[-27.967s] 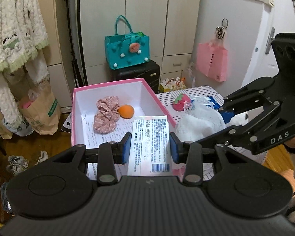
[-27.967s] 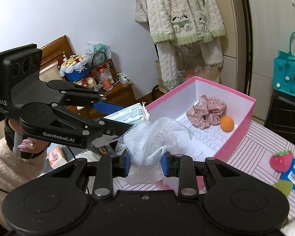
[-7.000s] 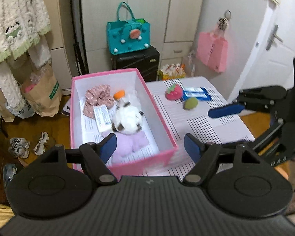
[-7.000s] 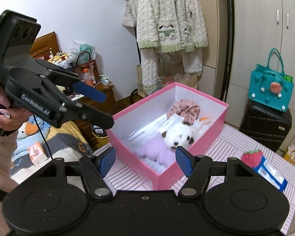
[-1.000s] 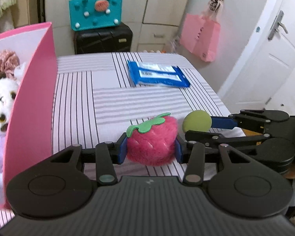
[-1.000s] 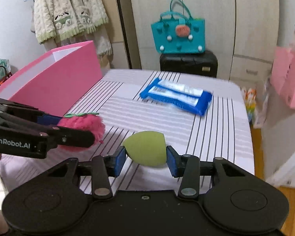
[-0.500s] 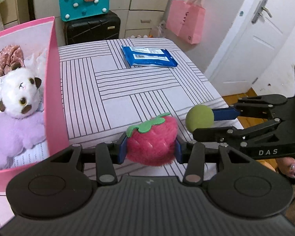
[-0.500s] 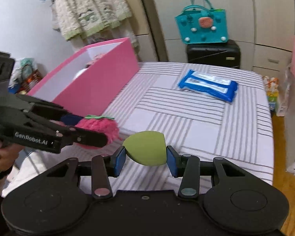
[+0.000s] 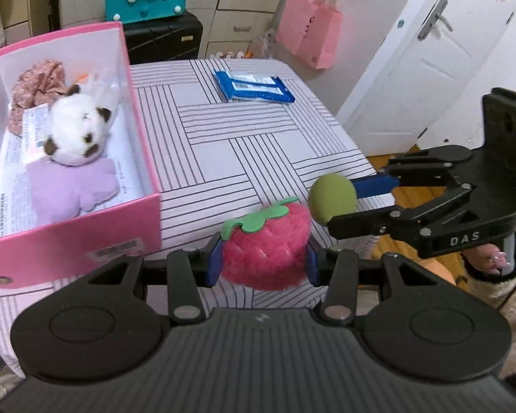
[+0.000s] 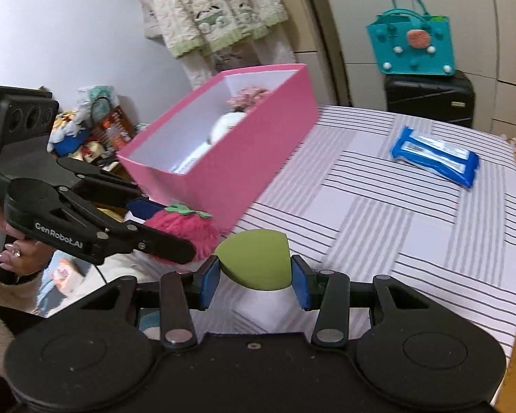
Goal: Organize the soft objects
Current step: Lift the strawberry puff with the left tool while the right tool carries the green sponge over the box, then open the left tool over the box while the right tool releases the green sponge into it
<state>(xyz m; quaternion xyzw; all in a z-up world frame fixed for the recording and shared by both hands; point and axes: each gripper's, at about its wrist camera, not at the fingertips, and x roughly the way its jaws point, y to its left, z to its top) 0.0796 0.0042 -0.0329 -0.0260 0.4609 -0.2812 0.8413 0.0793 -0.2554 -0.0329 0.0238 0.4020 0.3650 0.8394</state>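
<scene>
while the left tool (image 9: 263, 263) grips it, the strawberry (image 9: 266, 246) leans leaf-end up-left.

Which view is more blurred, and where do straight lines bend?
Right wrist view: softer, with the box and hanging clothes smeared, and the cabinet edge bowed. Left wrist view: sharper; the strawberry is crisp, and the door leans.

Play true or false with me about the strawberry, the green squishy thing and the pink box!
1. The left tool holds the fuzzy strawberry. True.
2. The right tool is empty. False: it squeezes the green sponge.
3. The panda plush lies inside the pink box. True.
4. The blue packet is in the box. False: it lies on the striped table.
5. The strawberry is already in the box. False: it is held outside it.
</scene>
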